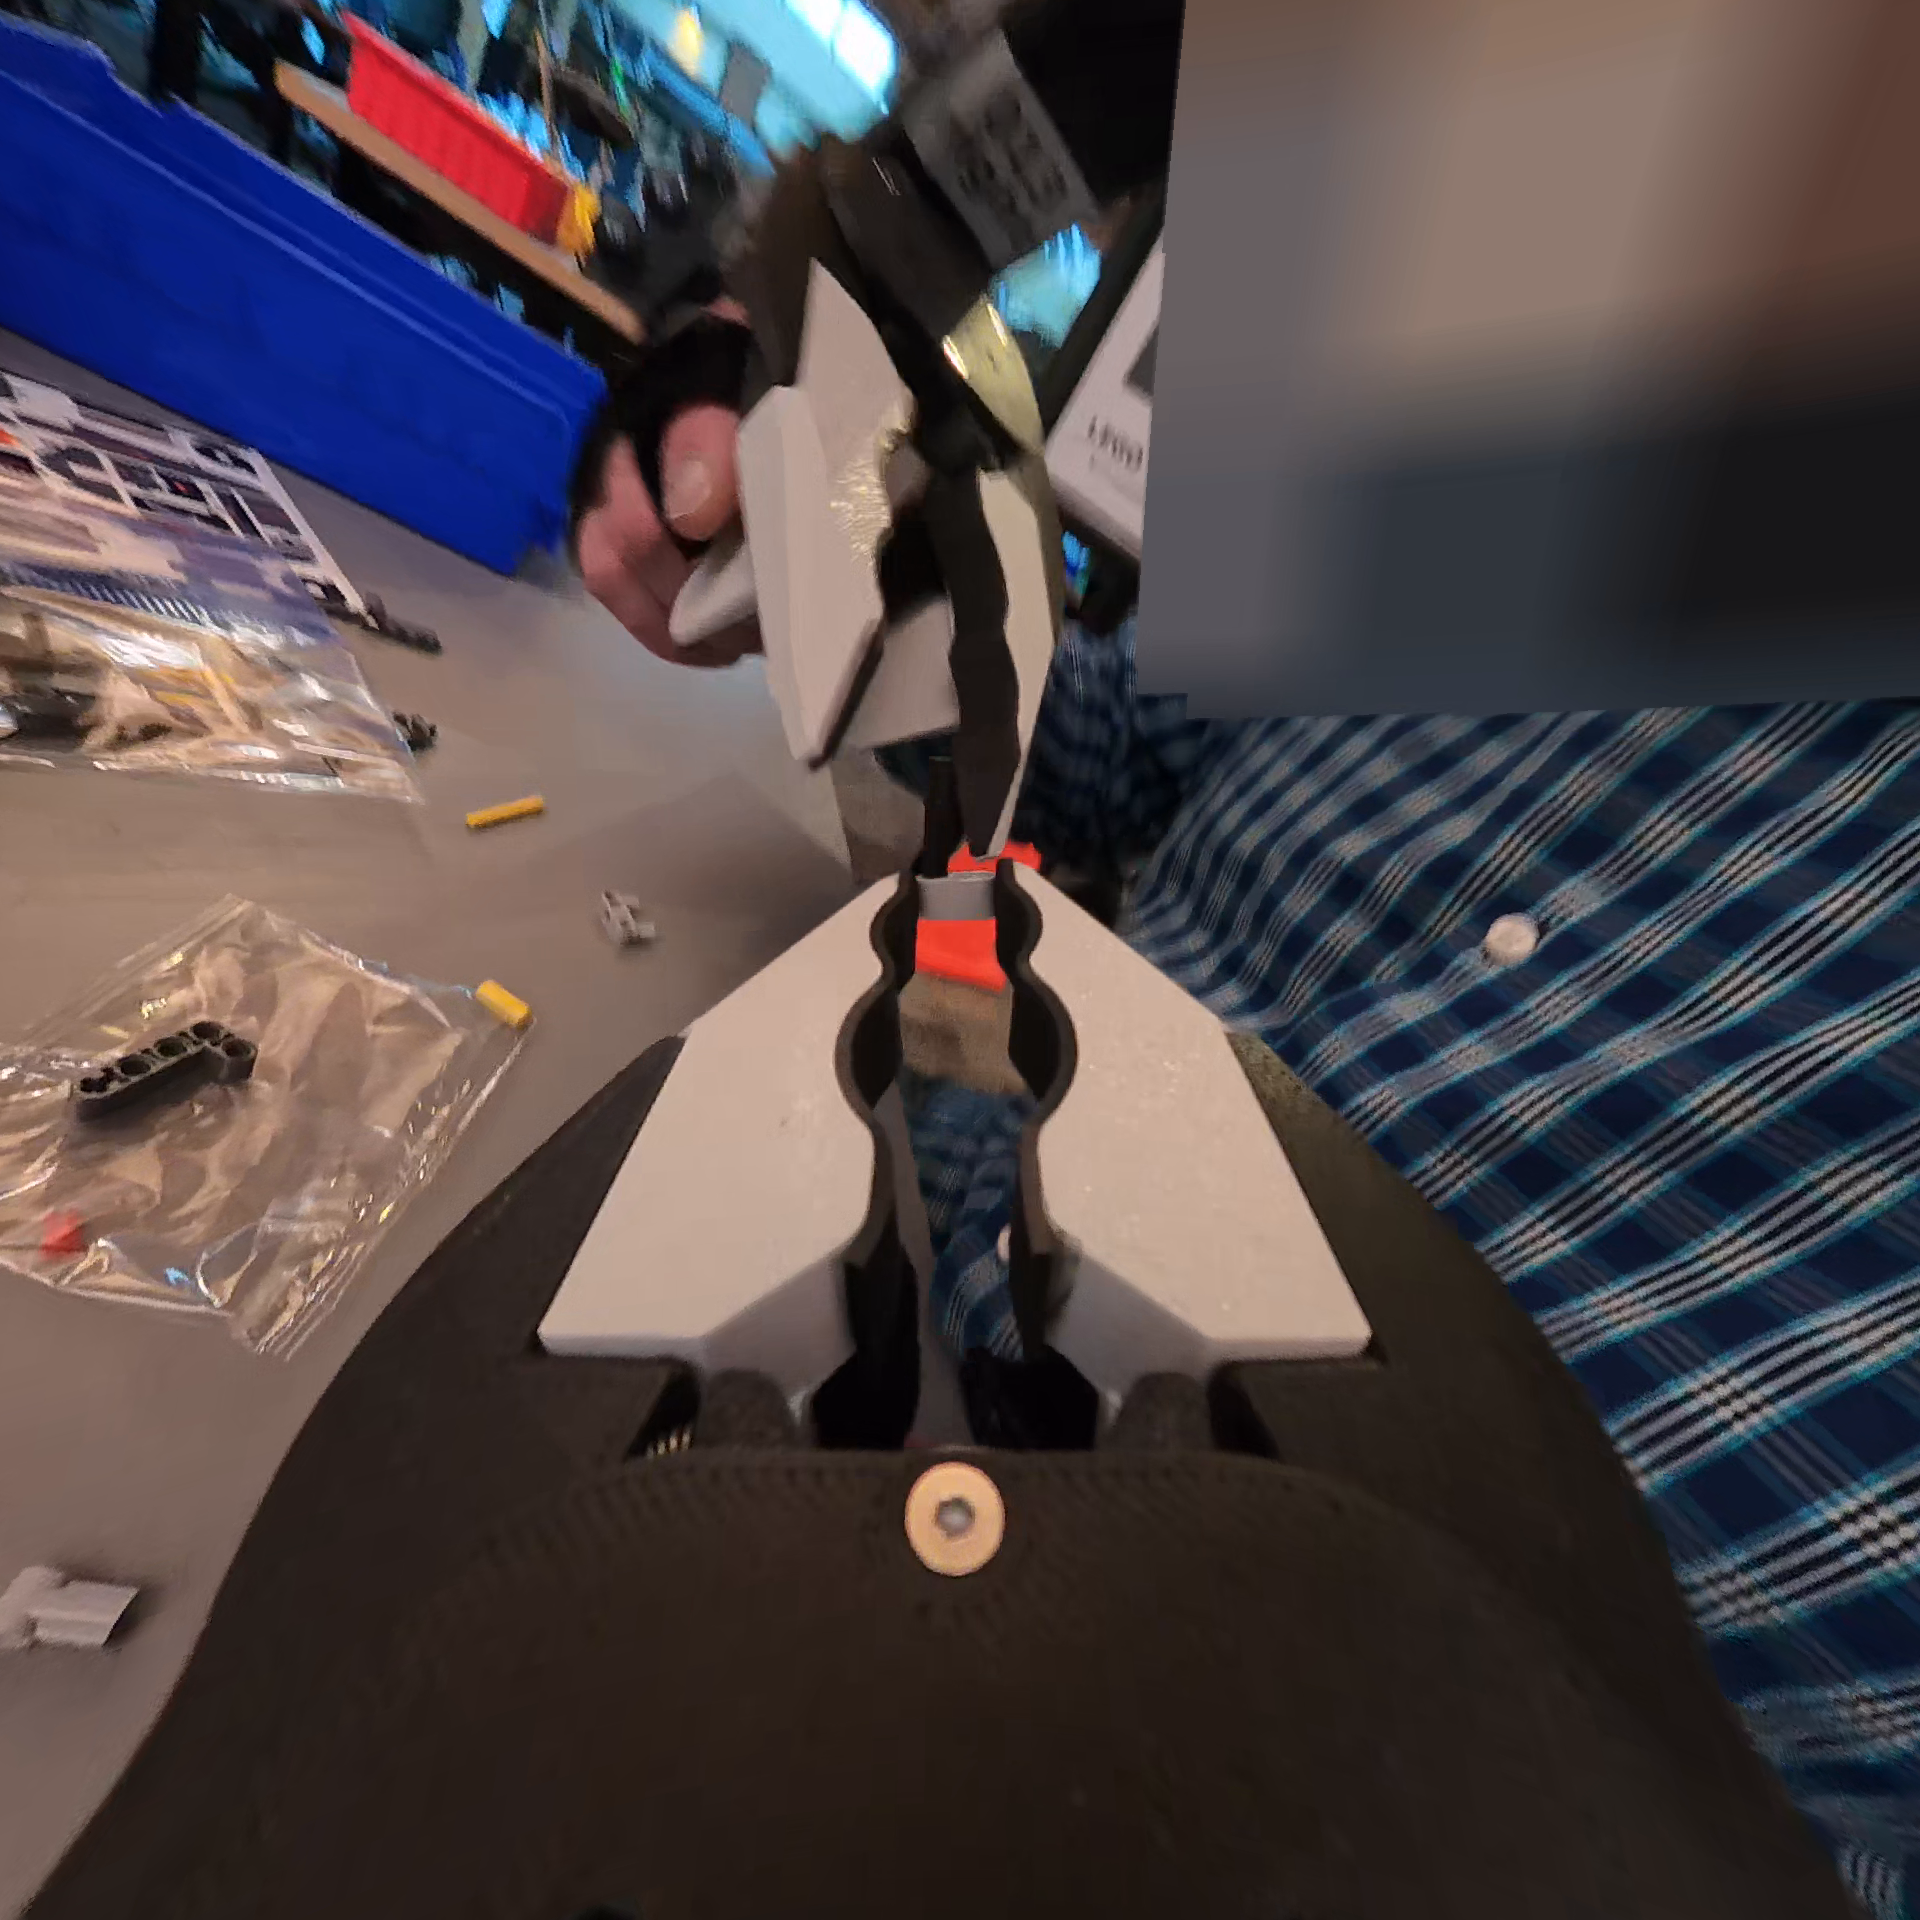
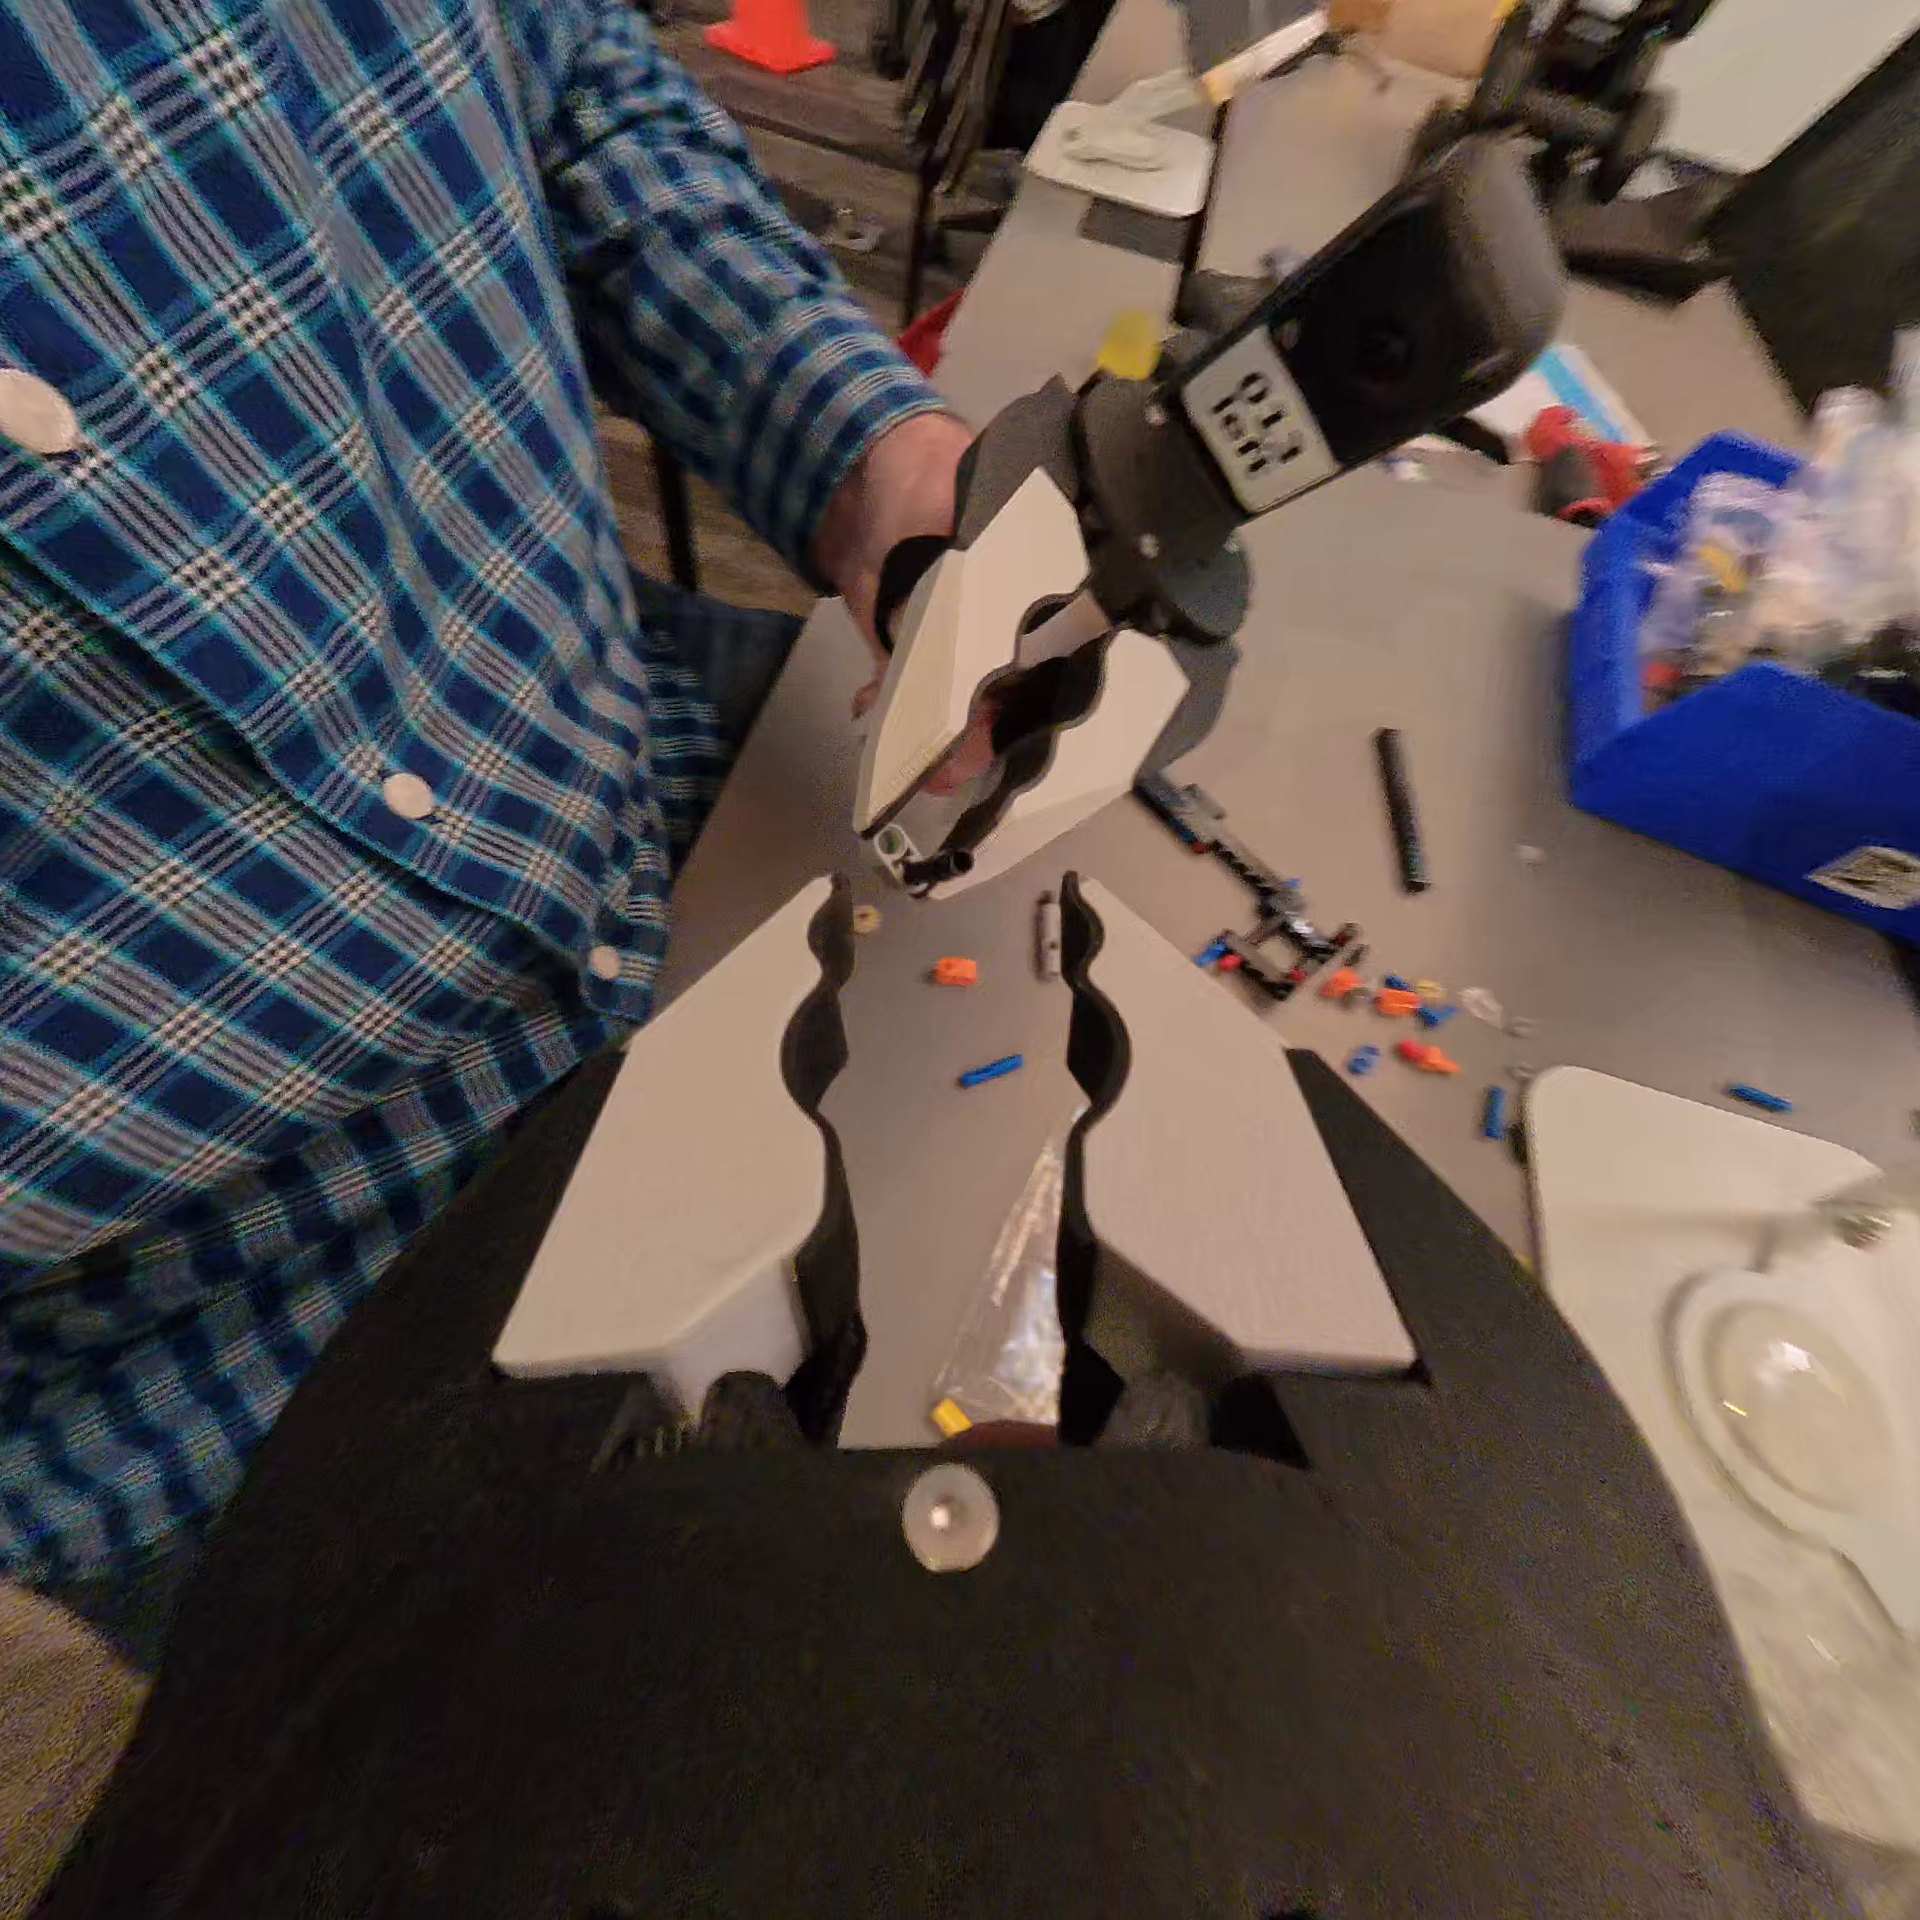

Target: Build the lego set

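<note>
Held piece (image 1: 961,928): I see a small orange-and-grey lego part, pinched upright at my left tool's tips.
Black axle (image 2: 1401,810): lies flat, far right.
Partial build (image 2: 1262,935): black frame, mid-table, loose orange and blue bits (image 2: 1397,1023) just beside.

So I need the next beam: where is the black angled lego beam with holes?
In the left wrist view, the black angled lego beam lies inside a clear plastic bag on the grey table, left of the left gripper and near a small yellow peg.
</note>
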The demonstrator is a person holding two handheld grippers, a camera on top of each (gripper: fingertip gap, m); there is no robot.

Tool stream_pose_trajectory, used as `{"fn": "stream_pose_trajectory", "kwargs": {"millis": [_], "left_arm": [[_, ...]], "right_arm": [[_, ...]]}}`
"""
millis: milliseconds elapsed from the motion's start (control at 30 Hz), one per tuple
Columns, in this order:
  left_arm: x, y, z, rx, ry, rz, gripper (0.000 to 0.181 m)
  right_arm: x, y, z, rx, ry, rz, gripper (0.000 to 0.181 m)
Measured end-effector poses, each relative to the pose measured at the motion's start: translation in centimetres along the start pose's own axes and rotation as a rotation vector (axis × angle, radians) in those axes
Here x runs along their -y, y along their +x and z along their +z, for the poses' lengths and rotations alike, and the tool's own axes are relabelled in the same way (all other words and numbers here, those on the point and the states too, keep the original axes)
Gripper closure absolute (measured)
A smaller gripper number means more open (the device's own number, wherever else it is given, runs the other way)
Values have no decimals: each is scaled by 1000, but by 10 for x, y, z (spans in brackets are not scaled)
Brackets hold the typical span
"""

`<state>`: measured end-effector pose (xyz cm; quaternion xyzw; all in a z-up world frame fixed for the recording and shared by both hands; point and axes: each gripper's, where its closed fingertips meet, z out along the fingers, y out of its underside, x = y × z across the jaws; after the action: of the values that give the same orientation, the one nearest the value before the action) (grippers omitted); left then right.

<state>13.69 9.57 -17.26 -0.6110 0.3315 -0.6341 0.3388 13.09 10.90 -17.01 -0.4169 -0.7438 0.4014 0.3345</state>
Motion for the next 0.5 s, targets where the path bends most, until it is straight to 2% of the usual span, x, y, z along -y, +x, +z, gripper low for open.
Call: {"fn": "stream_pose_trajectory", "kwargs": {"millis": [133,233,500], "left_arm": [[21,-6,-3,-15,145,-89,169],[25,-7,0,-28,181,-124,170],[26,-5,9,-46,208,-168,170]], "right_arm": [[5,11,-5,-243,-24,-106,138],[3,13,-3,-364,-90,-200,135],[3,17,-8,-478,-143,-257,151]]}}
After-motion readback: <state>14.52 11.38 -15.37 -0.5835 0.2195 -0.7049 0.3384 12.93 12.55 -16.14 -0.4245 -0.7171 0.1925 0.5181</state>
